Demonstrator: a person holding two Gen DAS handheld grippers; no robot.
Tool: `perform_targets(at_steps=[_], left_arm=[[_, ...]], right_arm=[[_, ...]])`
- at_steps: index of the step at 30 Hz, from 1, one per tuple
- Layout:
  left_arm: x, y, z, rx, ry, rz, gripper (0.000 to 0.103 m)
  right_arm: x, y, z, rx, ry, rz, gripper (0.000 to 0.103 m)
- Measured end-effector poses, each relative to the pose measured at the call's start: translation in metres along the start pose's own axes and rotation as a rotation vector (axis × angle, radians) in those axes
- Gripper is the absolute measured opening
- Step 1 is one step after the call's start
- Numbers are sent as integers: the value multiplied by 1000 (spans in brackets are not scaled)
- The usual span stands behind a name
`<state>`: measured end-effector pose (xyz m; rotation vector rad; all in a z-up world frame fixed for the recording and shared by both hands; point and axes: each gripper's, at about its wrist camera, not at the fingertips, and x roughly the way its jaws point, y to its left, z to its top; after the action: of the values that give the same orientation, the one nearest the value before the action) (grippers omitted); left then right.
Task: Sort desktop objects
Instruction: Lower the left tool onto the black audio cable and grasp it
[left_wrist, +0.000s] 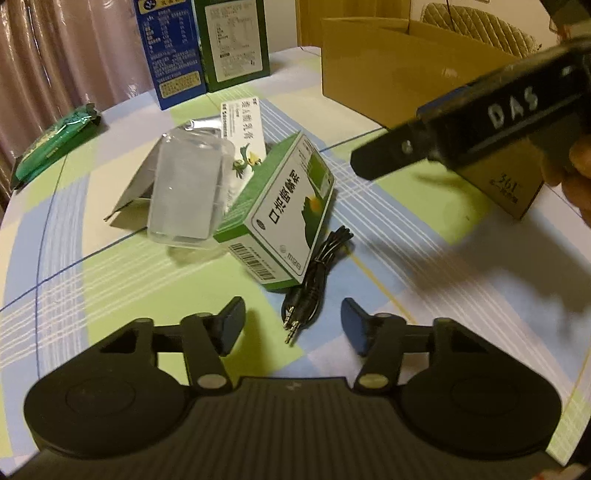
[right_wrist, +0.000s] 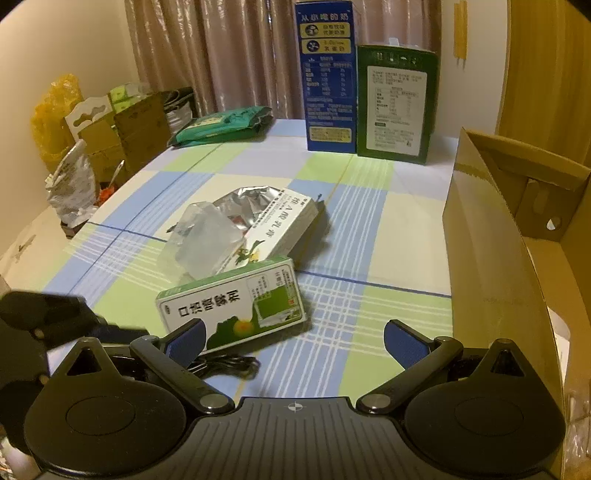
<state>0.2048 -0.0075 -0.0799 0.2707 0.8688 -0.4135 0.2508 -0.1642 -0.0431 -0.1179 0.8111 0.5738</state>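
In the left wrist view my left gripper (left_wrist: 293, 325) hangs low over the checked tablecloth with its jaws apart. The plug end of a black audio cable (left_wrist: 314, 273) lies between the fingers, and neither pad presses on it. A green and white medicine box (left_wrist: 284, 218) leans on a clear plastic container (left_wrist: 184, 195) just beyond the cable. My right gripper (right_wrist: 295, 343) stands open with nothing between its fingers, the medicine box (right_wrist: 236, 310) right ahead of its left finger and the cable (right_wrist: 225, 365) beneath that finger. One black finger (left_wrist: 384, 155) of the right tool crosses the left view's upper right.
A white box with a foil sheet (right_wrist: 280, 225) lies behind the clear container (right_wrist: 207, 240). A green packet (right_wrist: 221, 125), a tall blue carton (right_wrist: 328, 74) and a green carton (right_wrist: 395, 107) stand at the far edge. An open cardboard box (right_wrist: 491, 236) rises on the right.
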Motion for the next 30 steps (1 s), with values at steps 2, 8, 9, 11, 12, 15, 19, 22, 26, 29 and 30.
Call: perform_targets(at_steps=[2, 8, 9, 11, 12, 15, 19, 22, 26, 29, 30], left_arm=[[4, 1, 1, -8, -1, -4, 43], [10, -2, 6, -21, -12, -25, 25], [10, -3, 7, -18, -10, -26, 21], [9, -6, 7, -7, -2, -18, 18], [7, -8, 7, -3, 2, -15, 18], [1, -10, 2, -12, 20, -5, 18], [-17, -3, -12, -23, 57, 24, 18], [-30, 12, -23, -67, 56, 66, 17], [-39, 40, -35, -160, 48, 124, 18], [-40, 60, -40, -225, 42, 151, 17], [-39, 65, -40, -246, 40, 153, 17]], right_arm=[[1, -2, 1, 10, 6, 6, 101], [1, 2, -1, -4, 29, 26, 101], [1, 4, -1, -5, 31, 29, 101], [1, 5, -2, -4, 33, 31, 101], [1, 5, -3, -5, 34, 32, 101], [-2, 7, -3, -1, 26, 29, 101], [-6, 9, -1, 28, 9, 46, 101], [-4, 11, 1, 63, 14, 70, 101], [1, 23, 4, 83, 26, 104, 101], [8, 39, 5, 32, 30, 98, 101], [12, 45, 6, 21, 33, 96, 101]])
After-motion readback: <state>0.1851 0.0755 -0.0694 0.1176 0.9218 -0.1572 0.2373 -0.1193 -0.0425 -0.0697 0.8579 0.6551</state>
